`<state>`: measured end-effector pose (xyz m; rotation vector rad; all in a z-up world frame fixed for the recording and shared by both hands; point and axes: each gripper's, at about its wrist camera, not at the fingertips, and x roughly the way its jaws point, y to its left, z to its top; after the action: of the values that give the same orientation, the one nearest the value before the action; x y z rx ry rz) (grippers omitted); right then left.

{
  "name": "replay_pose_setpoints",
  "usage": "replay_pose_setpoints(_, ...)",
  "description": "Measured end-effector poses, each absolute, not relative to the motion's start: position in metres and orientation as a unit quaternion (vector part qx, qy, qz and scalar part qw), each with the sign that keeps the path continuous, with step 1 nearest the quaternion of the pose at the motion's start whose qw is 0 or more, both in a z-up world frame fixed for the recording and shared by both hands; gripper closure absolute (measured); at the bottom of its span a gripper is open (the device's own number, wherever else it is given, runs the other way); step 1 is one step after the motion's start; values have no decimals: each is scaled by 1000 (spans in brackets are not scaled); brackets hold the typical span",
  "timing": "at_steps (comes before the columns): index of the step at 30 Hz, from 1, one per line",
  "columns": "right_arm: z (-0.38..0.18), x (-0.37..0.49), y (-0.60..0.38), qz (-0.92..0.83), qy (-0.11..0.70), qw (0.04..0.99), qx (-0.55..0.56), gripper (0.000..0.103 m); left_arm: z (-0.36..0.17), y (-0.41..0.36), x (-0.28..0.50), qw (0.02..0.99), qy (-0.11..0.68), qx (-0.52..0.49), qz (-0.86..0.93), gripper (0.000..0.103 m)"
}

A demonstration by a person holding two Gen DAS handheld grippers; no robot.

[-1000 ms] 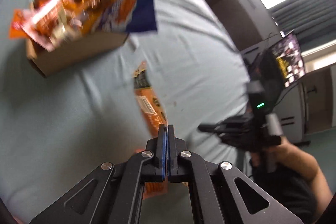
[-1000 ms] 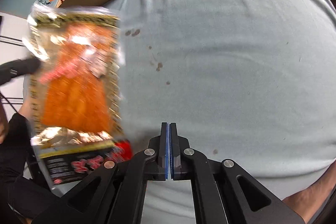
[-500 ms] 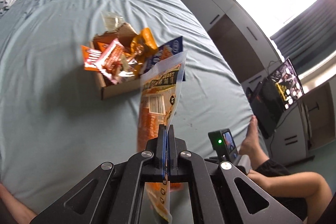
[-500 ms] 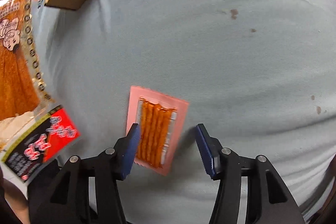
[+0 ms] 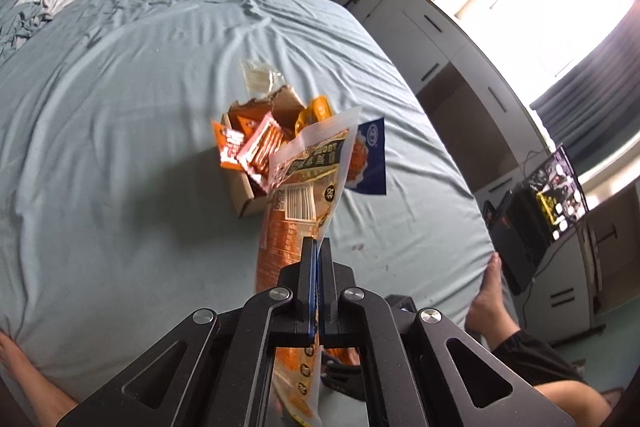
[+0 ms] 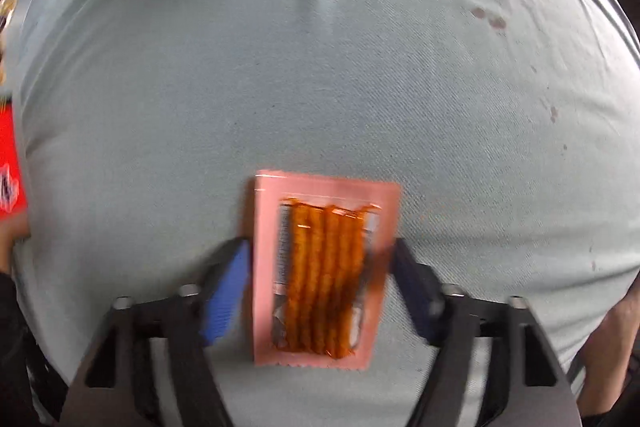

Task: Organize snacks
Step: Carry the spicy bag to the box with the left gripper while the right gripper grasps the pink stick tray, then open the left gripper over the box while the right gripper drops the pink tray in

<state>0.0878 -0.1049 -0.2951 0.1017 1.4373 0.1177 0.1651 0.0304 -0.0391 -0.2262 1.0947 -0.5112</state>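
Nearest in the right wrist view, the right gripper [image 6: 322, 291] is pointing almost straight down at a pale blue bed sheet [image 6: 320, 75]. Its jaws have just been closing and are standing part open, one blue pad on each side of a small pink packet [image 6: 324, 267] of orange snack sticks. The left pad is sitting just beside the packet's left edge; the right pad looks to be at or over its right edge, though blur is making contact hard to judge. The packet is lying flat on the sheet, not lifted.

This packet is looking light, thin and floppy, with a slick film skin, and the sticks inside are probably brittle. Pinching across its narrow width near the lower half, on the flat sealed margins rather than on the sticks, seems the safest hold.

In the left wrist view, the left gripper [image 5: 316, 267] is fully closed on the edge of a large orange snack bag [image 5: 296, 211], which is hanging upright and bending above the pads. It is also appearing light and crinkly, likely to swing.

Farther off, an open cardboard box [image 5: 248, 199] is sitting on the sheet, already crowded with orange and red packets. A person's bare foot [image 5: 486, 291] is resting at the bed's right edge.
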Motion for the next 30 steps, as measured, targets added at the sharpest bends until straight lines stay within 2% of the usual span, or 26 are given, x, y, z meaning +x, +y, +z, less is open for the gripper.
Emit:
replay_pose_setpoints(2,-290,90,-117,72,659,746,53,69,-36,30,169,821,508,-111,-236,103)
replay_pose_setpoints(4,-289,90,-126,82,667,739,49,72,-34,30,174,822,506,-117,-233,103)
replay_pose_setpoints(9,-282,101,-144,111,670,731,71,72,-24,23,194,828,490,-140,-234,103)
replay_pose_setpoints(22,-211,158,-210,141,580,791,132,72,-2,-10,286,844,420,-236,-236,103)
replay_pose_setpoints(26,-197,159,-219,144,561,801,151,72,-39,0,319,845,416,-278,-187,103)
replay_pose_setpoints(30,-182,144,-213,149,533,816,164,72,-122,13,336,813,517,-249,-99,103)
